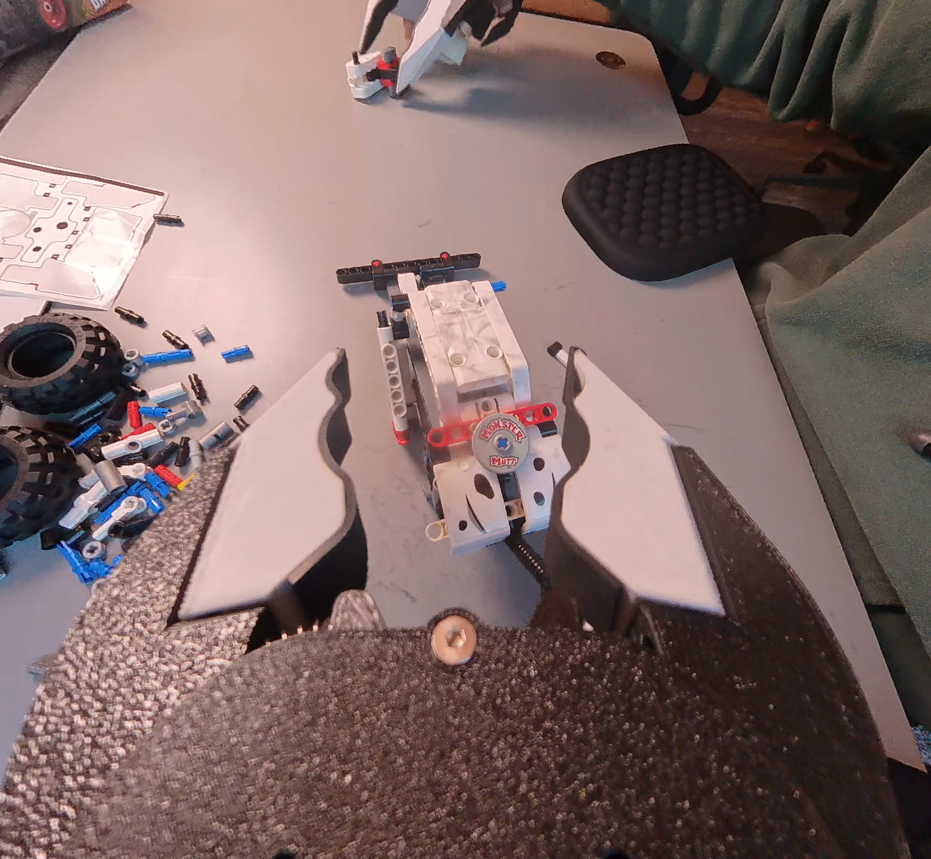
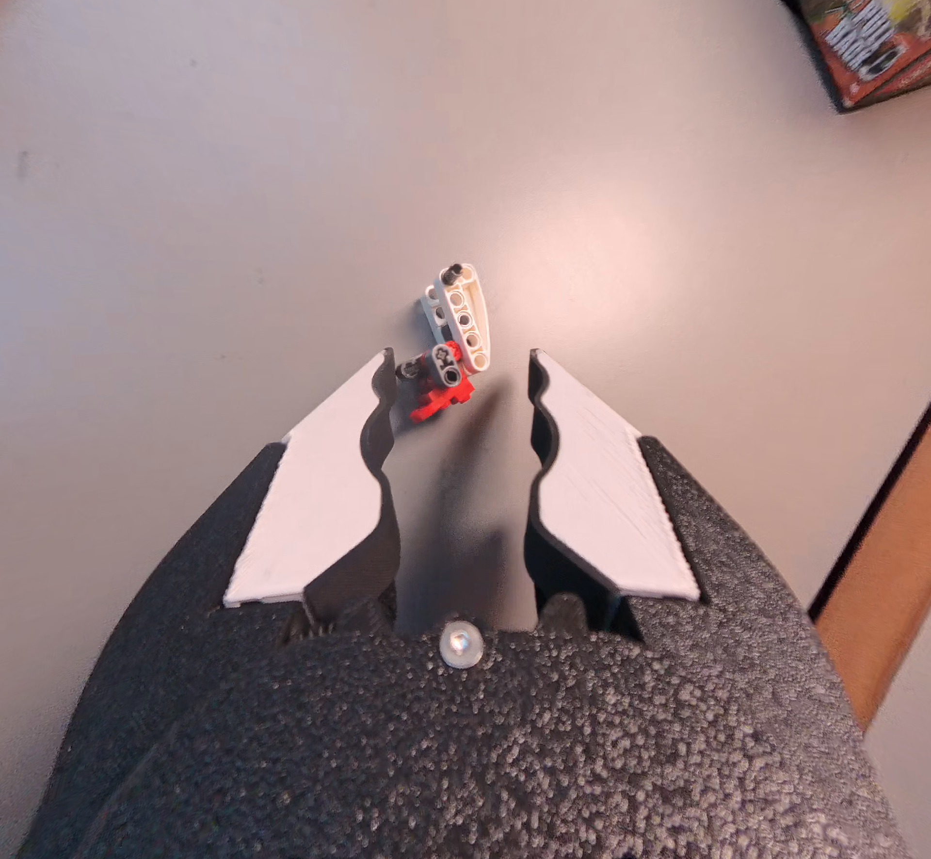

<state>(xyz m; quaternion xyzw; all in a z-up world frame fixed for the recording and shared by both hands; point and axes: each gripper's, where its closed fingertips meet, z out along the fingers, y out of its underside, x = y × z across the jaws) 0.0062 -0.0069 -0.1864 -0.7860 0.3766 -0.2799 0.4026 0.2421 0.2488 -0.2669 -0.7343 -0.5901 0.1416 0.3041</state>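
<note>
1. Left wrist view: the left gripper is held low over the grey table, jaws spread wide, nothing gripped. A half-built white toy truck is straddled; the right finger looks to touch its front end. Loose pins & black tyres lie to the left, beside a sticker sheet.

2. Right wrist view: the right gripper is seen w/ jaws wide, empty. A small white-and-red sub-assembly lies at the left fingertip, apparently touching. A printed box is seen at the far corner.
</note>
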